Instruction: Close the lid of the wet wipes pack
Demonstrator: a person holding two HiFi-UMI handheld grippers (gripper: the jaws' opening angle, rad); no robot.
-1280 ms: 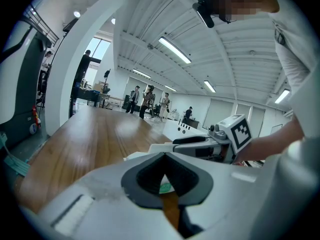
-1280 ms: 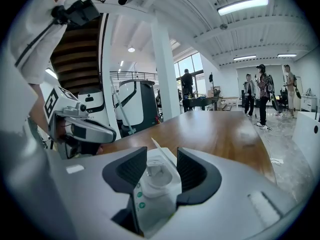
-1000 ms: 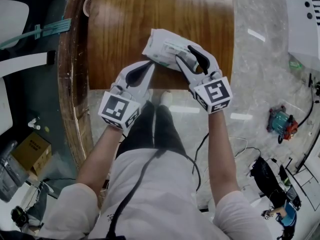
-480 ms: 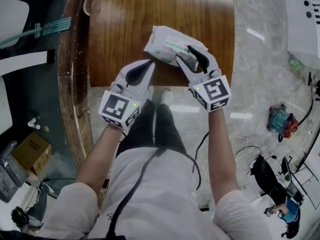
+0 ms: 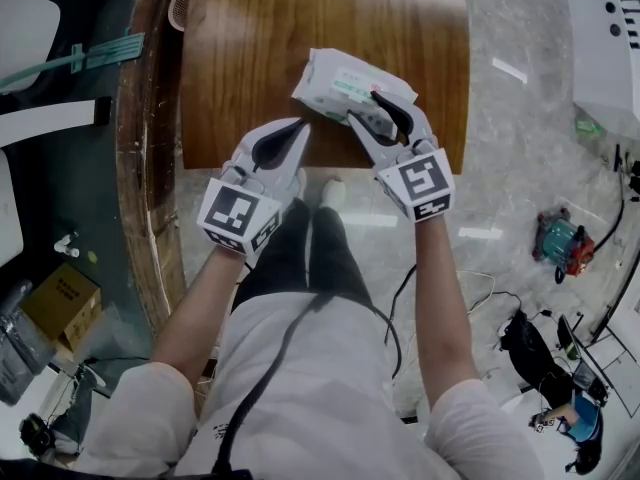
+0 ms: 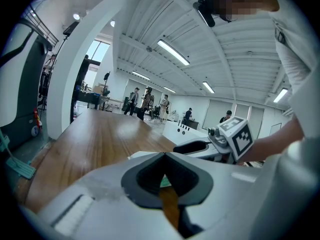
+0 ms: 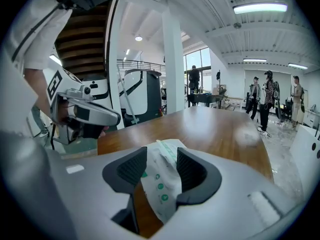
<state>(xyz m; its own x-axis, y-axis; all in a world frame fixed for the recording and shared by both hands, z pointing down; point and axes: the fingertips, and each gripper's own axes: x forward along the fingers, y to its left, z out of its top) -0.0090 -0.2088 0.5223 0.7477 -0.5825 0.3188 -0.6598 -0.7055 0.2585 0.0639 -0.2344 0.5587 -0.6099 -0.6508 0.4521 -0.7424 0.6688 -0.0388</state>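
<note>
The right gripper (image 5: 363, 106) jaws pinch the wet wipes pack (image 5: 335, 78) at the counter's (image 5: 250, 48) near edge, the left gripper (image 5: 300, 124) jaws are together and empty, and the lid looks not yet confirmed closed.

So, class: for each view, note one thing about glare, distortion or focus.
Head view: sharp, with glare on the wooden table. Left gripper view: fisheye bends the ceiling lights, corners black. Right gripper view: same curving; the wet wipes pack between the right gripper jaws looks clear.

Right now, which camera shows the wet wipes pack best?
The head view: the whole wet wipes pack lies on the wooden table, the right gripper closed on its near end. The right gripper view shows only that end. The left gripper view shows just a white edge past shut jaws.
</note>
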